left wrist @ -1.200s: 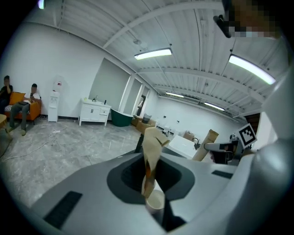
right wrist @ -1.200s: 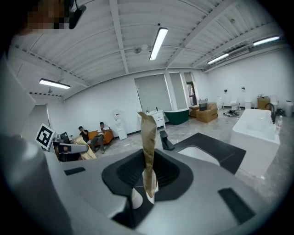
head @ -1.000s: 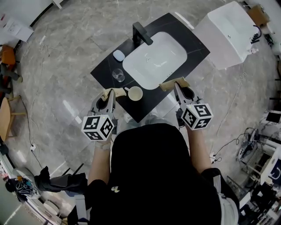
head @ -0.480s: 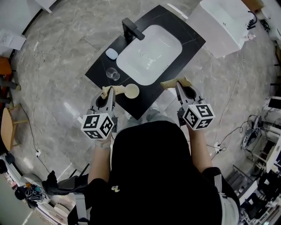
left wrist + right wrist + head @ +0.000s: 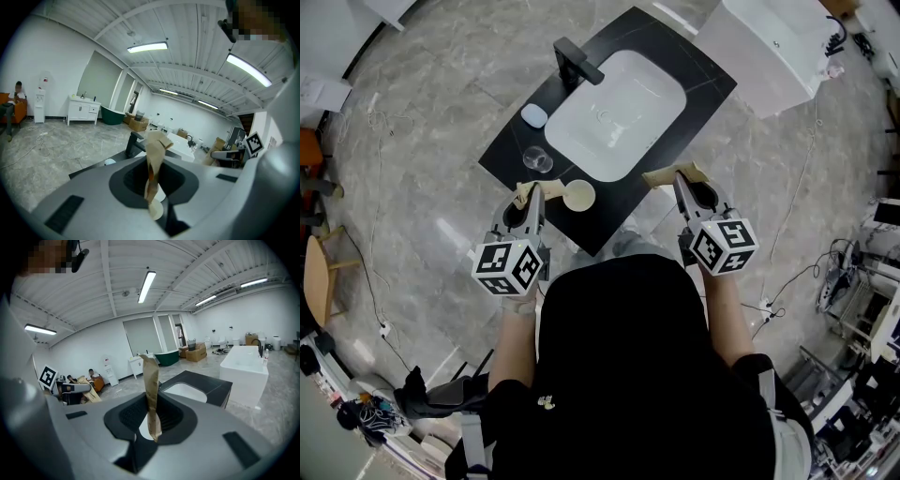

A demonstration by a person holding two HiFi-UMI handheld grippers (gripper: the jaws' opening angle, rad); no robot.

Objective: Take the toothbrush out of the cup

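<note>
Two grippers, one cup, no toothbrush I can make out. Entries are placed from the white basin point(image 5: 614, 103) set in the black countertop point(image 5: 502, 155).

- Cream cup point(image 5: 578, 195): upright, just beside the basin's near-left corner, mouth up. From above its inside reads as plain pale; no handle or bristle head shows over the rim.
- Toothbrush: not found in any view, neither in the cup, nor in the clear glass point(image 5: 537, 160) left of the basin, nor on the bare countertop. It may be too thin to show at this height, or it may no longer be in the cup — the scene fits both.
- Left gripper point(image 5: 525, 194): near the cup, on the side away from the basin. Its taped fingers are pressed together with nothing between them.
- Right gripper point(image 5: 673, 176): at the basin's near-right edge, well apart from the cup. Its fingers are likewise together and empty.
- Black faucet point(image 5: 578, 62): at the basin's far-left edge, with a small pale lump point(image 5: 533, 115) on the countertop near it.

Handling note, my judgement: settle the doubt before committing. I'd tip a gripper view onto the cup's mouth and look in. If a brush stands there, the cup is light and will tip toward the basin — spread the fingers, take the handle above the rim and draw it straight up.
</note>
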